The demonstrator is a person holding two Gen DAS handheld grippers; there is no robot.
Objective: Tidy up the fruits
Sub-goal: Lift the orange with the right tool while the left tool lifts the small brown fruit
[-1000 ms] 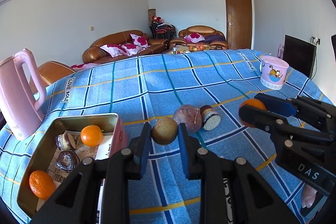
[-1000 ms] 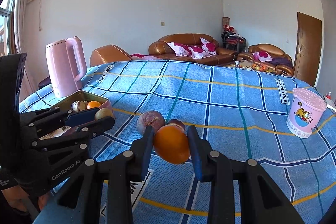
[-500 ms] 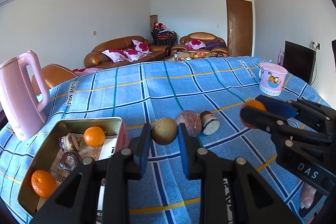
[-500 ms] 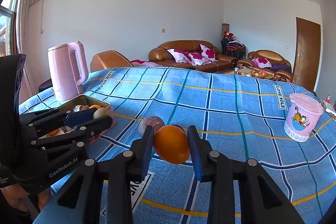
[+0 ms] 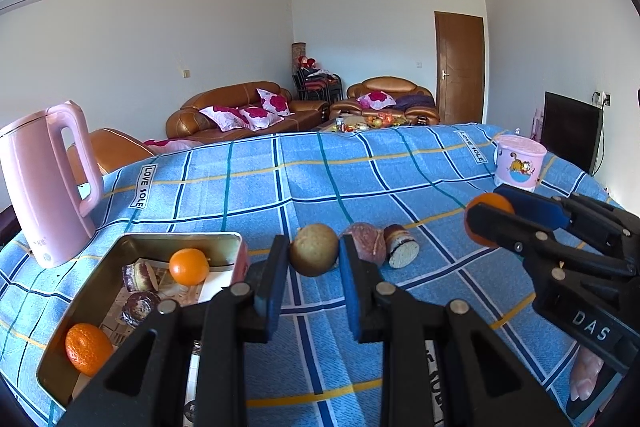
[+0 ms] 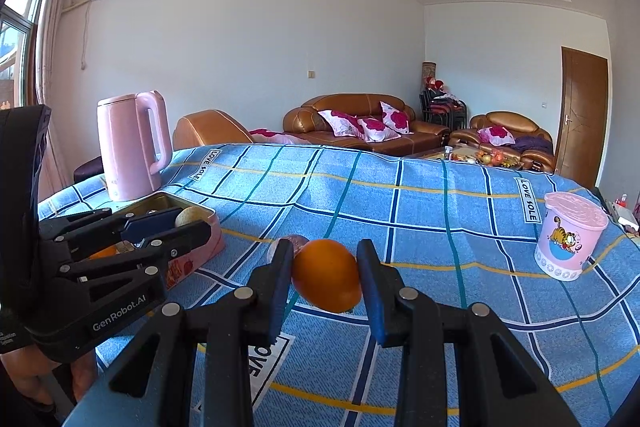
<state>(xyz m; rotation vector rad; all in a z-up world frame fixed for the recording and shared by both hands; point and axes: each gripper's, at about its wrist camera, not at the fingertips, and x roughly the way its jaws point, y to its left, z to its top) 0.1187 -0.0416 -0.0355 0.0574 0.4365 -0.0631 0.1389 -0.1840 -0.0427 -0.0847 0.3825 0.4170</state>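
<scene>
My left gripper point(image 5: 314, 261) is shut on a round brown fruit point(image 5: 313, 254), held above the blue checked tablecloth just right of the metal tin point(image 5: 86, 281). The tin holds two oranges point(image 5: 189, 266) and two halved dark fruits point(image 5: 138, 275). My right gripper point(image 6: 326, 277) is shut on an orange point(image 6: 327, 275), held above the cloth; it also shows in the left wrist view point(image 5: 490, 219). A purple fruit point(image 5: 366, 247) and a cut half point(image 5: 401, 251) lie on the cloth between the grippers. My left gripper with the brown fruit point(image 6: 191, 215) shows at the left of the right wrist view.
A pink kettle point(image 5: 46, 183) stands behind the tin at the left. A pink cartoon cup point(image 6: 570, 237) stands at the far right of the table. Sofas and a door lie beyond the table's far edge.
Both grippers have risen and tilted upward, each still holding its fruit. The fruits on the cloth and in the tin have not moved.
</scene>
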